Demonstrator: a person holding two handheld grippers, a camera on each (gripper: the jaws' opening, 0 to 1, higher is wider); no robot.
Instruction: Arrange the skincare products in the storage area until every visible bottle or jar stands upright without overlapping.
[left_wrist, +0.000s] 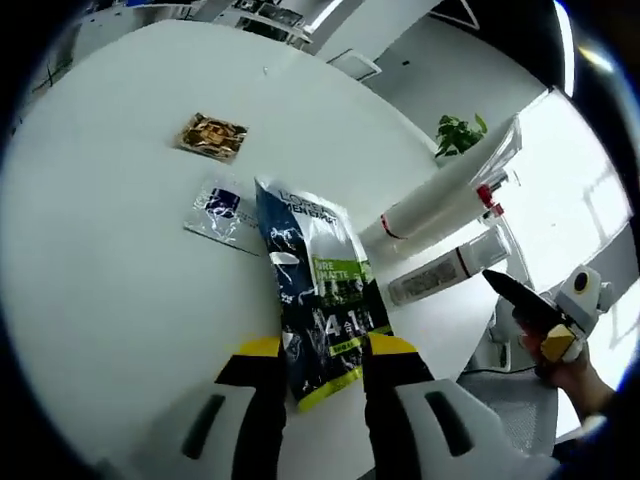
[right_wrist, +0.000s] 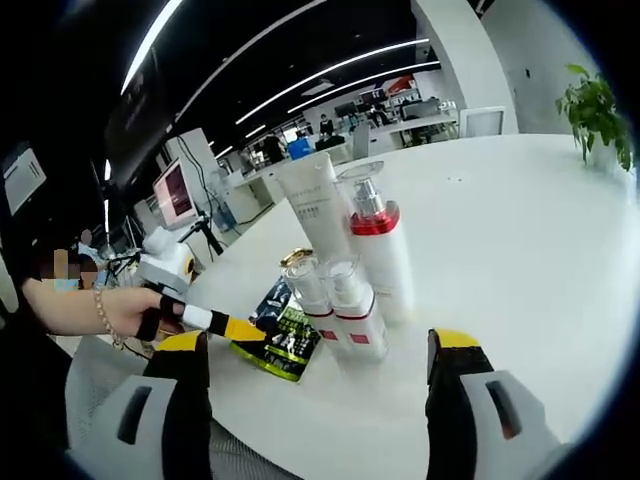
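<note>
Tool (left_wrist: 322, 372) on your left is closed on the lower end of a dark sachet (left_wrist: 315, 290), whose long axis runs straight away from the jaws toward the upper centre of the left gripper view, its far end lifted clear of the white surface (left_wrist: 110, 250). In the right gripper view that same left tool (right_wrist: 232, 327) comes in from the left edge, pinching the sachet (right_wrist: 285, 335) just left of the bottles.

Your right tool (right_wrist: 318, 352) stands wide open with nothing between its jaws. Directly ahead of it, in the frame's centre, are two small bottles (right_wrist: 340, 305) standing upright and touching, with a taller pump bottle (right_wrist: 378, 245) and a white tube (right_wrist: 318, 205) upright just behind. So your right tool is the nearer one to the bottles. A silver packet (left_wrist: 222, 208) and a brown packet (left_wrist: 212, 135) lie flat on the surface, upper left in the left gripper view.
</note>
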